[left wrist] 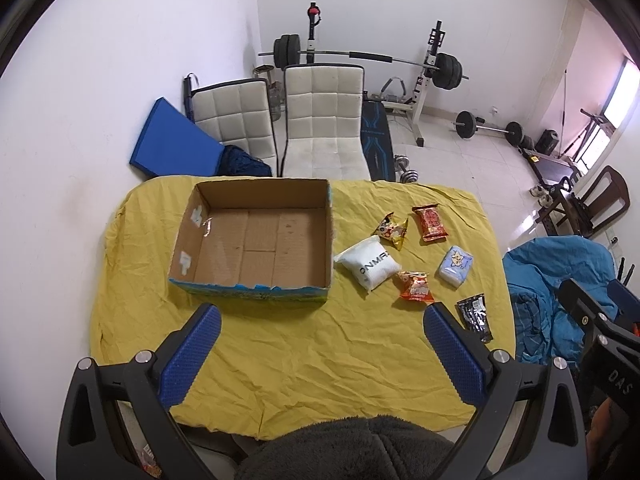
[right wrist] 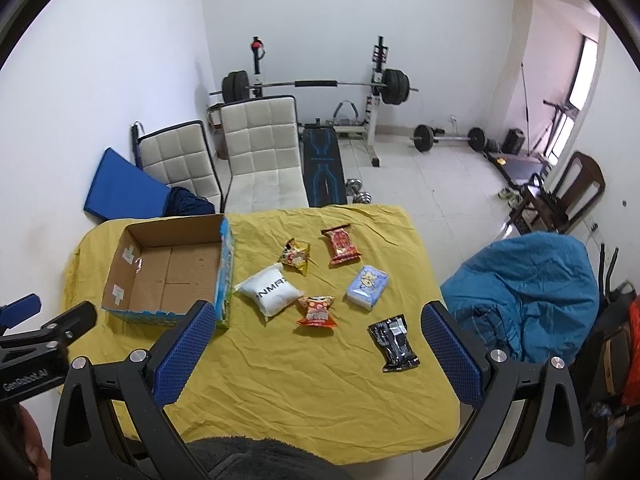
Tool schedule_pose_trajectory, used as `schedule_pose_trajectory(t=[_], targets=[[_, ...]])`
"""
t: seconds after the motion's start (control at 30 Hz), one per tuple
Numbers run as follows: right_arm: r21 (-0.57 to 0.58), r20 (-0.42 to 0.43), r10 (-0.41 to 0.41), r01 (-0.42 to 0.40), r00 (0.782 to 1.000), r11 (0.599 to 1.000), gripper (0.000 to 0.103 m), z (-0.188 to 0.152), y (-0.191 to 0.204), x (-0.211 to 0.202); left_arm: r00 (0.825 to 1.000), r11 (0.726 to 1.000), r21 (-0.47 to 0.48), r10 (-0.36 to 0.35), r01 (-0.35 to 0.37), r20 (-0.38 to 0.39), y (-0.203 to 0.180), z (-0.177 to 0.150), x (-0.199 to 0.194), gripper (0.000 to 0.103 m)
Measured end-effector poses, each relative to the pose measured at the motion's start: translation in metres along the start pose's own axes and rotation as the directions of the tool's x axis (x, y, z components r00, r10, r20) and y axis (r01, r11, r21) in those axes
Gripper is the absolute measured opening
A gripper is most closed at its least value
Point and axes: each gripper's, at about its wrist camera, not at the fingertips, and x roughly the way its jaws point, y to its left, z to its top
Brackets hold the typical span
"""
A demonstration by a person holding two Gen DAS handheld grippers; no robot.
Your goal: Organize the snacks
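left gripper (left wrist: pixel 322 320) held jaws spread, nothing gripped | right gripper (right wrist: pixel 318 318) likewise spread | six snack packets (right wrist: pixel 276 289) scattered on yellow cloth (right wrist: pixel 320 380) right of cardboard box (left wrist: pixel 256 236)

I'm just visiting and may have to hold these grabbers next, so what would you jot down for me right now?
Left gripper: open, empty, above the table's near edge.
Right gripper: open, empty.
Cardboard box: on the yellow cloth, left side, empty.
Six packets lie loose right of it: white pouch, yellow packet, red packet, orange packet, pale blue pack, black packet.
Done: nothing yet.
Left: every packet.
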Motion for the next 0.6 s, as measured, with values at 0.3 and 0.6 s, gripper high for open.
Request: schedule_pose_trajectory(t=[0.3,0.6], targets=[[0.137,-0.118,-0.088,0.104,0.989,0.985,0.103,-0.001,-0.079,0.058,0.993,0.996,0.076,-0.044,0.052,-0.112,-0.046,0.021,0.076,0.103],[0.154,-0.335,-0.113,0.173,0.935,0.973,0.103,-0.039,-0.175,0.183,0.951,0.983,0.141,-0.070,0.118,-0.302,-0.114,0.017,0.215,0.103]])
